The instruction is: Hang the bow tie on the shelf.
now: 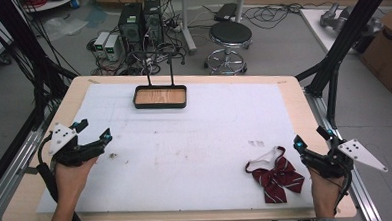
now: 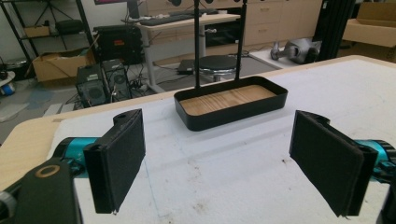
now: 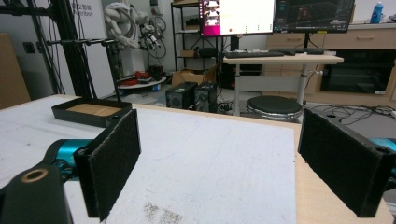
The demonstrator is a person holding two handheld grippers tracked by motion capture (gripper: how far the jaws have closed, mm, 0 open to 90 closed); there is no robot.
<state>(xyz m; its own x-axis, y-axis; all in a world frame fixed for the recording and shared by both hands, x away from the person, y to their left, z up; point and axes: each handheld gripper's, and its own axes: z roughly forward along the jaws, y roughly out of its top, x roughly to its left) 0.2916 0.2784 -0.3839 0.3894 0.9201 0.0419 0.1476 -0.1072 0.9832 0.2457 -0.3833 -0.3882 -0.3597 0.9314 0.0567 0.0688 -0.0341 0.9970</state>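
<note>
High view: red striped bow tie [image 1: 277, 179] lies flat on the white mat [image 1: 195, 140], near right, just left of the right gripper [image 1: 310, 144]. Its white neck strap [image 1: 262, 157] loops toward the far side. Long axis of the bow runs roughly left-right, slightly skewed; tails point near. Right gripper jaws apart, holding nothing. Left gripper [image 1: 96, 131], near left, jaws likewise apart and empty. Black tray [image 1: 160, 105] with wood floor sits far centre, well apart from the tie. Judgement: approach from the right, close on the centre knot, not a loose wing.
</note>
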